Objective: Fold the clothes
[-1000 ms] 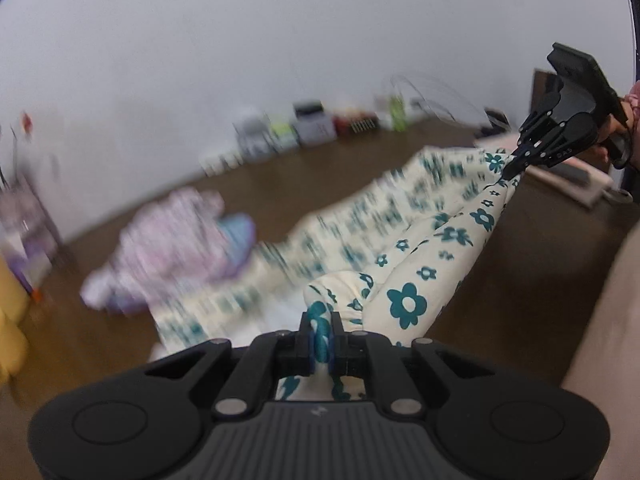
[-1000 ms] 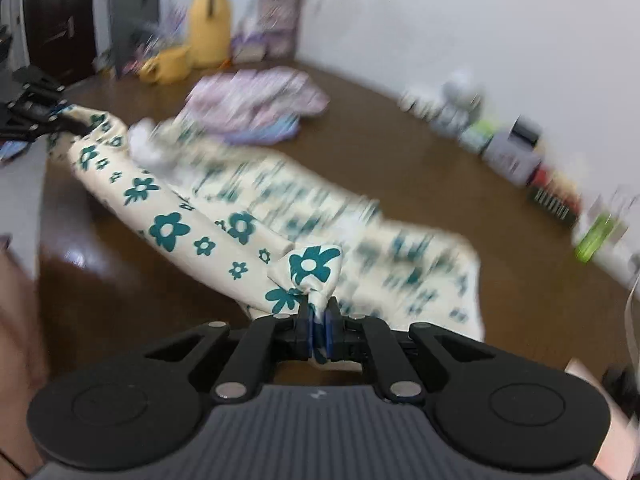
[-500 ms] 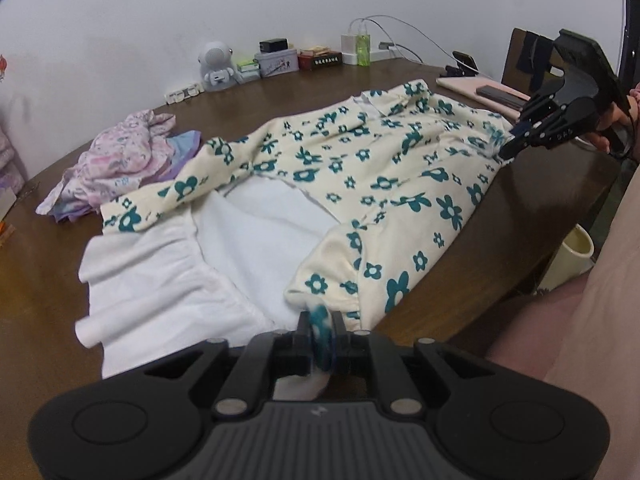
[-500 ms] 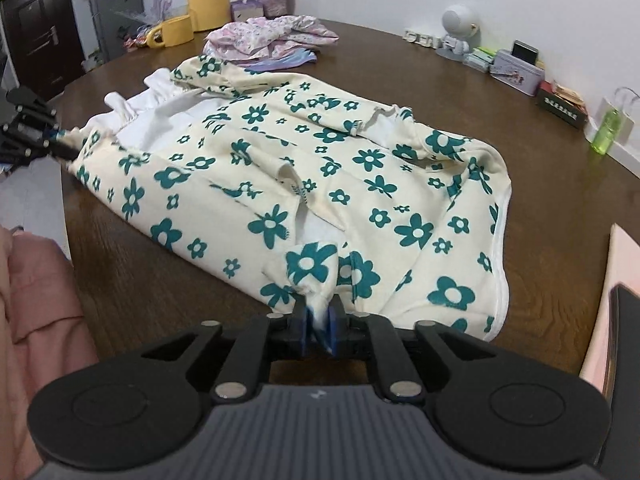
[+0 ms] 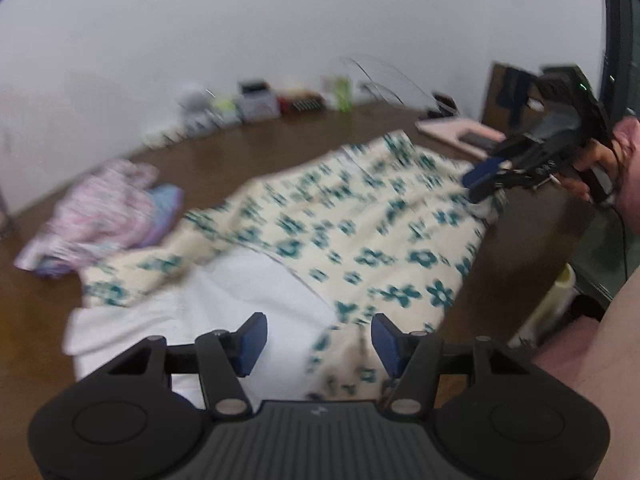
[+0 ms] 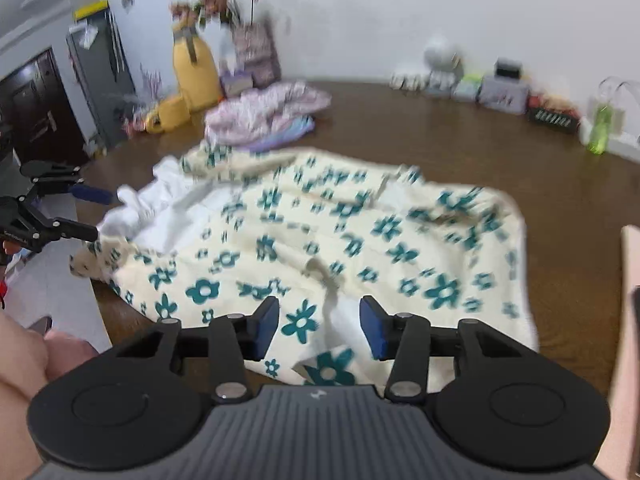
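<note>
A cream garment with teal flowers (image 5: 352,220) lies spread on the brown table, its white lining (image 5: 224,304) showing at my left end; it also shows in the right wrist view (image 6: 320,232). My left gripper (image 5: 316,342) is open and empty just above the garment's near corner. My right gripper (image 6: 318,330) is open and empty above the other near corner. Each gripper shows in the other's view, the right one (image 5: 486,180) and the left one (image 6: 90,214), both with fingers apart.
A pink and lilac clothes pile (image 5: 104,216) lies at the far side, also in the right wrist view (image 6: 264,114). Small boxes and a green bottle (image 6: 598,132) line the wall. A yellow vase (image 6: 194,68) stands far left. A pink pad (image 5: 460,130) lies right.
Both grippers have opened and let go of the garment's corners. The garment now lies flat on the table, and both grippers have lifted slightly off it.
</note>
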Available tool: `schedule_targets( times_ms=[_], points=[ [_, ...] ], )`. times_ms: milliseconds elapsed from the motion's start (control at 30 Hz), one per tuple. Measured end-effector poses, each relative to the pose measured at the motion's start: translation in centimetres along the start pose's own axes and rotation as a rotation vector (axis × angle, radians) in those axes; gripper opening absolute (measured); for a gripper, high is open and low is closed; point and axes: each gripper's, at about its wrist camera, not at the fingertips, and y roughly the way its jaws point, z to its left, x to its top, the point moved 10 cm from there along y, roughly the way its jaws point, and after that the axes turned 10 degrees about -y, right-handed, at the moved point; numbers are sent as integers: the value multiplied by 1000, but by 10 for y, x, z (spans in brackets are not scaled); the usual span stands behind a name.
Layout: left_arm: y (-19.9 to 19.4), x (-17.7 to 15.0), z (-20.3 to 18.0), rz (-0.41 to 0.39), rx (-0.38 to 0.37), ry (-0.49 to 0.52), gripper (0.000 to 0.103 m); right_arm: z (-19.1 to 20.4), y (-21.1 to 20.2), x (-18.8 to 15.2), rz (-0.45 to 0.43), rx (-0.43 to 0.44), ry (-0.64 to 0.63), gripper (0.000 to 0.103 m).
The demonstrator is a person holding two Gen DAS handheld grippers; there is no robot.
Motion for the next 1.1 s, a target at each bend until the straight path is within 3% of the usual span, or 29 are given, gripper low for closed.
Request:
schedule_targets(
  times_ms=[100, 133, 167, 200, 267, 300, 433, 667, 733, 867, 900, 1033, 1067, 1100],
  points=[
    [20, -7, -7, 44, -38, 7, 56, 6, 23, -4, 58, 28, -9, 44],
    [24, -10, -8, 55, -43, 9, 50, 7, 29, -4, 71, 49, -8, 43],
    [28, -13, -9, 66, -49, 10, 37, 9, 33, -5, 83, 61, -7, 39],
    [31, -15, -9, 80, -54, 10, 31, 11, 37, -6, 95, 73, -5, 30],
    [34, -18, -10, 100, -59, 16, 8, 15, 39, -7, 115, 104, -6, 14],
    [33, -20, -10, 106, -60, 22, 8, 20, 36, -9, 118, 134, -4, 5],
    [22, -22, -10, 97, -82, 52, 8, 37, 7, -9, 97, 239, -61, 4],
    [17, -31, -11, 135, -93, 114, 8, 37, -9, -31, 188, 233, -75, 4],
    [19, -30, -11, 135, -93, 110, 9, 32, -6, -29, 160, 228, -48, 8],
    [23, -23, -9, 121, -86, 84, 15, 25, -9, -6, 30, 205, -16, 43],
    [25, -22, -9, 122, -86, 84, 15, 22, -6, -3, 26, 196, -26, 45],
    [28, -25, -10, 131, -87, 85, 19, 26, 22, -5, 102, 219, -48, 44],
    [29, -26, -10, 134, -86, 85, 19, 28, 27, -8, 118, 232, -54, 41],
    [29, -27, -10, 136, -85, 88, 18, 31, 31, -9, 131, 255, -58, 27]
  ],
)
